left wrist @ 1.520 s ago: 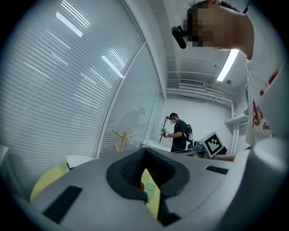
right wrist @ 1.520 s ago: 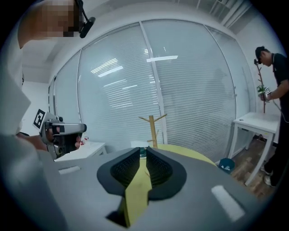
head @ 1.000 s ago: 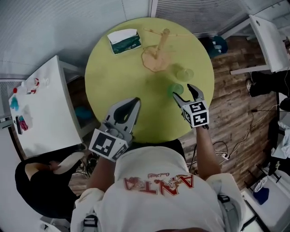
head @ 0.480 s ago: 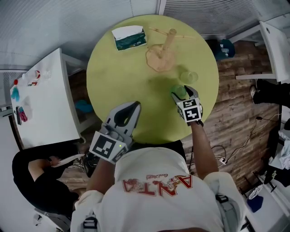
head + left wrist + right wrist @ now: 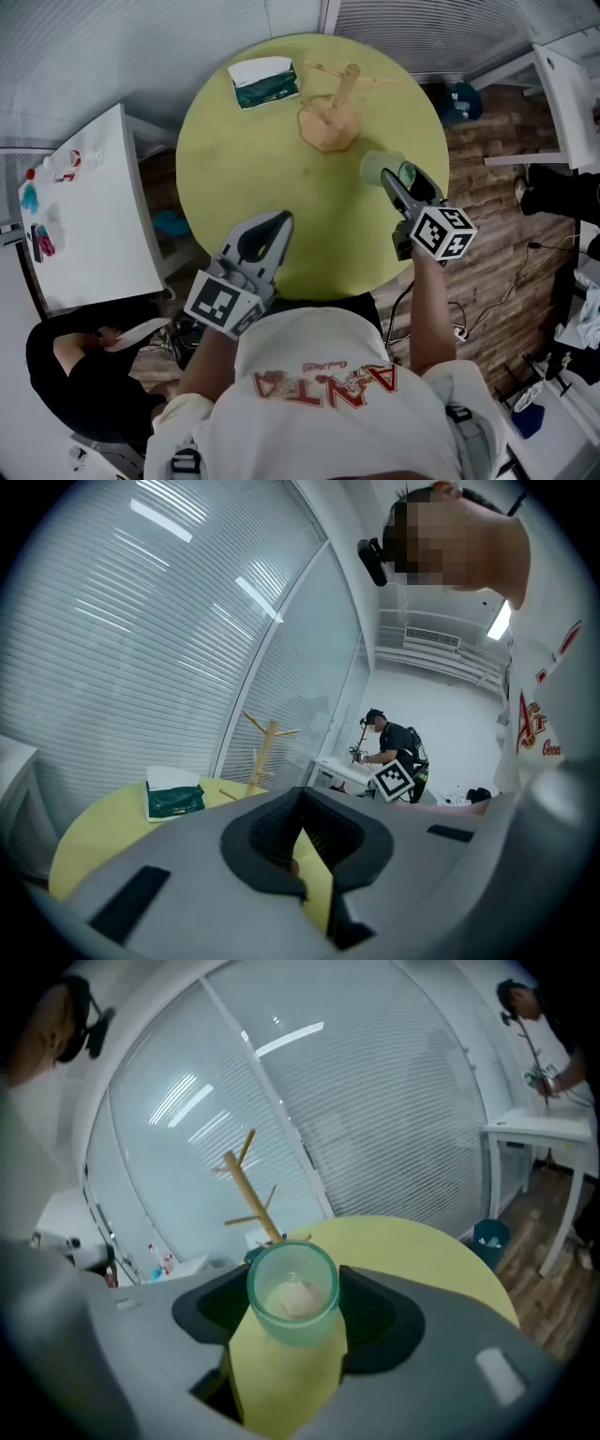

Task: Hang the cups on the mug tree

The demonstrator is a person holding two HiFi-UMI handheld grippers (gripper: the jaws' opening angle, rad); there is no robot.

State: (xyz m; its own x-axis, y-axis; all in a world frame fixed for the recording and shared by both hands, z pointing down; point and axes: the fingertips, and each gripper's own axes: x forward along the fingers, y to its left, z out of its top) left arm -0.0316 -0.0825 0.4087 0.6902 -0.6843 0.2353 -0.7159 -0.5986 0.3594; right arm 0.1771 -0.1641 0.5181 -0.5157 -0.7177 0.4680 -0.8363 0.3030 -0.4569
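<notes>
In the head view my right gripper point(image 5: 403, 180) is shut on a translucent green cup point(image 5: 406, 173), held up over the right side of the round yellow table point(image 5: 244, 178). In the right gripper view that cup point(image 5: 292, 1293) lies on its side between the two pads, its mouth turned toward the camera. A second, paler green cup point(image 5: 377, 167) stands on the table just left of the jaws. The wooden mug tree point(image 5: 333, 111) stands at the table's far side with bare pegs and also shows beyond the cup as mug tree point(image 5: 251, 1194). My left gripper point(image 5: 277, 221) hovers over the near edge, shut and empty.
A green and white tissue pack point(image 5: 264, 82) lies at the far left of the table. A white side table point(image 5: 84, 216) stands to the left, with a seated person point(image 5: 70, 375) below it. A blue bin point(image 5: 457, 97) and a white desk point(image 5: 567, 75) are at the right.
My right gripper went round the green cup standing on the table, took hold of it and lifted it up and to the right. The left gripper stayed where it was.
</notes>
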